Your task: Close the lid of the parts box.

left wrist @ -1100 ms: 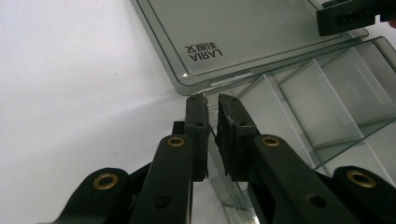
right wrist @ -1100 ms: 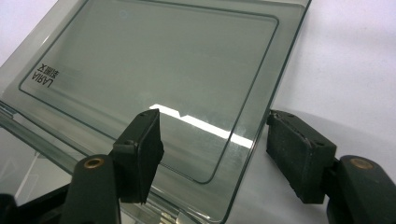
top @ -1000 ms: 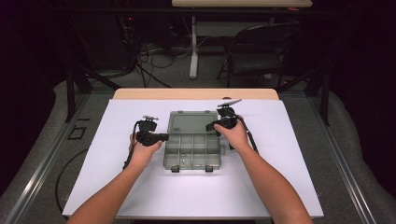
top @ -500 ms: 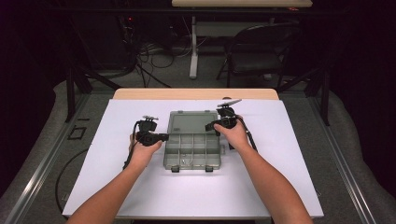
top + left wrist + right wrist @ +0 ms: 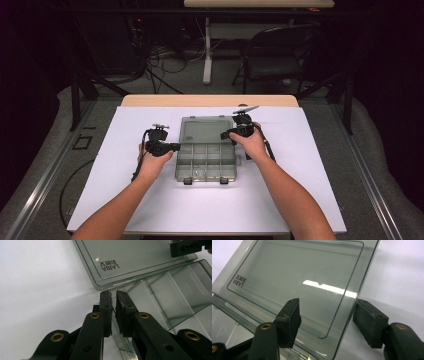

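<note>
The left gripper point(image 5: 113, 293) pinches the clear organizer box's point(image 5: 205, 160) left wall. The right gripper point(image 5: 327, 325) (jaws just narrowing) straddles the open lid's point(image 5: 297, 282) edge, not yet pressing.

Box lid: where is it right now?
The lid lies open flat on the white sheet, hinged to the far side of the box at table centre. The right tongs straddle its right edge.

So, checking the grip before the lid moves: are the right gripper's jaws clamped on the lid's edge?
No, the right gripper straddles the lid edge, pads apart from it.
</note>
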The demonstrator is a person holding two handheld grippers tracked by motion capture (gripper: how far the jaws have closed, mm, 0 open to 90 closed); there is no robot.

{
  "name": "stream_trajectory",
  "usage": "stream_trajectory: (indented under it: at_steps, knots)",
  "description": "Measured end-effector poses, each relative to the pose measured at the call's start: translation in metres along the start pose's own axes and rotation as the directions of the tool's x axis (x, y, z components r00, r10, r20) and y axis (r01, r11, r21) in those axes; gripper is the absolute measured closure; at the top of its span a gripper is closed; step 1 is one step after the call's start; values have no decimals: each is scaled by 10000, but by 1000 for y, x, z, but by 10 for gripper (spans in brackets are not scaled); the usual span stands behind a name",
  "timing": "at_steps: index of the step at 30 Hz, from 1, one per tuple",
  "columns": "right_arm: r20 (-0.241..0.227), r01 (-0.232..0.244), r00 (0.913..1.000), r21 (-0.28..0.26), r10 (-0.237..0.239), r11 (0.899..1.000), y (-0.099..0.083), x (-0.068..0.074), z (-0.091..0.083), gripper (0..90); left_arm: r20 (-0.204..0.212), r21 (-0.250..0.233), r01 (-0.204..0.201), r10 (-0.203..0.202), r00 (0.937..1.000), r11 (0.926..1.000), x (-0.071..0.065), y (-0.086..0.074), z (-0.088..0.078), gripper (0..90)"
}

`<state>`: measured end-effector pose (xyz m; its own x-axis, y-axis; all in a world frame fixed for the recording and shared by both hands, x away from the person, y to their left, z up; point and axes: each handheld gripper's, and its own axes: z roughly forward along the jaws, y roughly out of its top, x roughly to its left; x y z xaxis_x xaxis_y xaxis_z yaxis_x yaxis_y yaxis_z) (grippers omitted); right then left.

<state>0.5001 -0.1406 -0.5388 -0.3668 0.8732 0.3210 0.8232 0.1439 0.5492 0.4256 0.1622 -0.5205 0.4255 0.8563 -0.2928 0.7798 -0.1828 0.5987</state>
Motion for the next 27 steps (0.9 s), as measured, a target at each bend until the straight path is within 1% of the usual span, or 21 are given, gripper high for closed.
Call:
stream_trajectory:
  at_steps: [1, 2, 4, 8, 10, 12, 13, 15, 17, 20, 27]
  knots:
    - [26, 29, 10000, -21, -29, 10000, 0, 0, -1, 403, 2, 3, 5, -5, 10000, 10000, 0, 0, 0, 834]
    - [14, -45, 10000, -76, 45, 10000, 0, 1, -1, 408, 7, 9, 3, -3, 10000, 10000, 0, 0, 0, 834]
    - [69, 54, 10000, -29, -54, 10000, 1, 1, -2, 418, 2, 6, 4, -4, 10000, 10000, 0, 0, 0, 834]
    - [229, 258, 9994, -249, -252, 9994, 1, 3, -6, 456, -2, 2, 19, -19, 10000, 10000, 0, 0, 0, 838]
    - [284, 334, 9991, -261, -327, 9991, 2, 3, -7, 467, 3, 20, -3, 3, 10000, 10000, 0, 0, 0, 841]
    - [300, 368, 9989, -272, -360, 9990, 2, 3, -8, 480, 9, 16, -14, 13, 10000, 10000, 1, 0, 0, 844]
    - [299, 314, 9991, -294, -305, 9991, 2, 3, -8, 488, 29, 47, 0, 0, 10000, 10000, 1, 0, 0, 844]
    - [299, 450, 9986, -365, -439, 9983, 2, 2, -9, 508, 36, 58, 0, -1, 10000, 10000, 1, 0, 0, 845]
    - [292, 411, 9988, -417, -399, 9983, 2, 2, -11, 531, 25, 48, -4, 3, 10000, 10000, 1, 0, 0, 845]
    - [382, 571, 9977, -454, -554, 9973, 3, 2, -13, 549, 30, 47, -19, 19, 10000, 10000, 1, 0, 0, 846]
    - [412, 730, 9966, -549, -708, 9958, 3, 1, -17, 592, 54, 48, 16, -16, 10000, 10000, 1, 0, 0, 846]
